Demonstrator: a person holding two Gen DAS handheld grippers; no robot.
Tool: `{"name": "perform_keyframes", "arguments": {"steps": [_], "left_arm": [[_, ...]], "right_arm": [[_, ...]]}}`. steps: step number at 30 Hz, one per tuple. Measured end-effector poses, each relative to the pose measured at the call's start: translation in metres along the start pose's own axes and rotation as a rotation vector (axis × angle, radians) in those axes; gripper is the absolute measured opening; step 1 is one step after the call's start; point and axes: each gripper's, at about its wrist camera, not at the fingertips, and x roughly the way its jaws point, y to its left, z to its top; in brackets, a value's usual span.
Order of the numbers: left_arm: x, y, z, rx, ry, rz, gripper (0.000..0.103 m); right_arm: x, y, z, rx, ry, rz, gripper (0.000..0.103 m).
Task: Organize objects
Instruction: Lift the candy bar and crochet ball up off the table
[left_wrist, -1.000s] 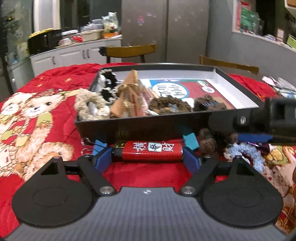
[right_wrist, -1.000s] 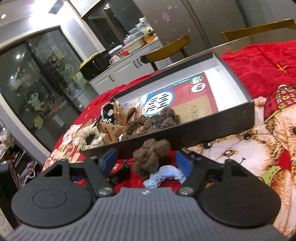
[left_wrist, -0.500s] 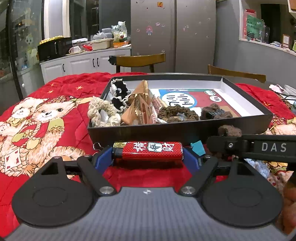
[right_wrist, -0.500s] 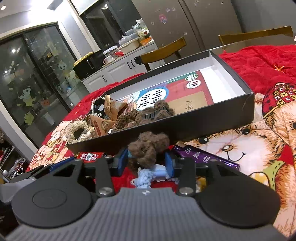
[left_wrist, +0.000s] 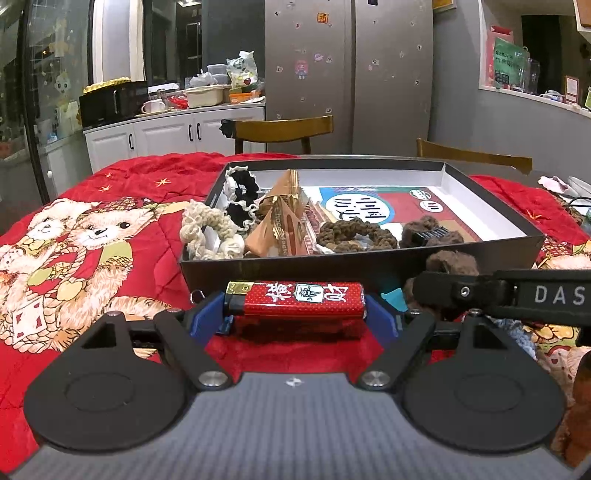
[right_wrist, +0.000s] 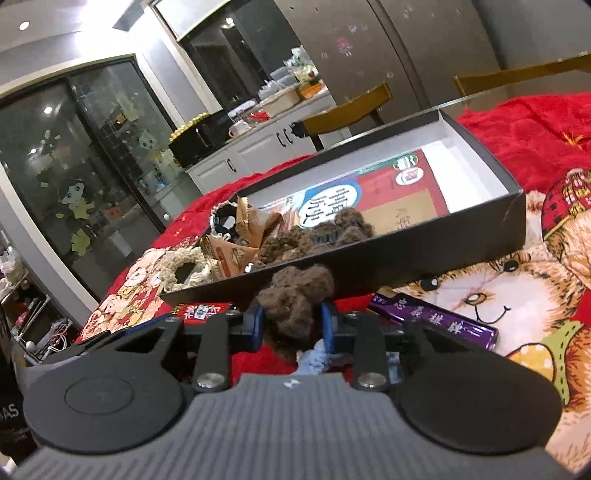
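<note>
Left wrist view: my left gripper (left_wrist: 295, 314) clamps the red lighter (left_wrist: 295, 300) endwise at lower centre, before the black box (left_wrist: 369, 264).

Right wrist view: my right gripper (right_wrist: 291, 325), jaws just closing, squeezes the brown scrunchie (right_wrist: 295, 299) at centre.

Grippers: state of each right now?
Left gripper: closed on the red lighter, held lengthwise.
Right gripper: jaws just closed on the brown scrunchie.
</note>
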Motion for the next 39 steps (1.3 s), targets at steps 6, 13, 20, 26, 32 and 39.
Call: {"name": "perform_keyframes", "arguments": {"steps": [6, 13, 20, 26, 32, 39], "left_arm": [[0.001, 0.001, 0.0, -0.006, 0.003, 0.007, 0.084], [0.0, 0.0, 0.0, 0.0, -0.003, 0.007, 0.084], [-0.005, 0.001, 0.0, -0.007, -0.031, -0.008, 0.084], [-0.014, 0.004, 0.0, -0.03, -0.091, -0.067, 0.084], [-0.018, 0.003, 0.0, -0.035, -0.116, -0.092, 0.084], [-0.015, 0.007, 0.002, -0.048, -0.102, -0.105, 0.084]], "right_arm": [[-0.003, -0.001, 0.0, 0.001, -0.036, 0.01, 0.034], [-0.006, 0.0, 0.0, -0.005, -0.063, 0.013, 0.033], [-0.01, 0.002, 0.001, -0.019, -0.1, 0.02, 0.033], [-0.016, 0.006, 0.002, -0.038, -0.132, 0.034, 0.033], [-0.019, 0.005, 0.004, -0.019, -0.14, 0.064, 0.033], [-0.018, 0.002, 0.008, 0.001, -0.131, 0.104, 0.033]]}}
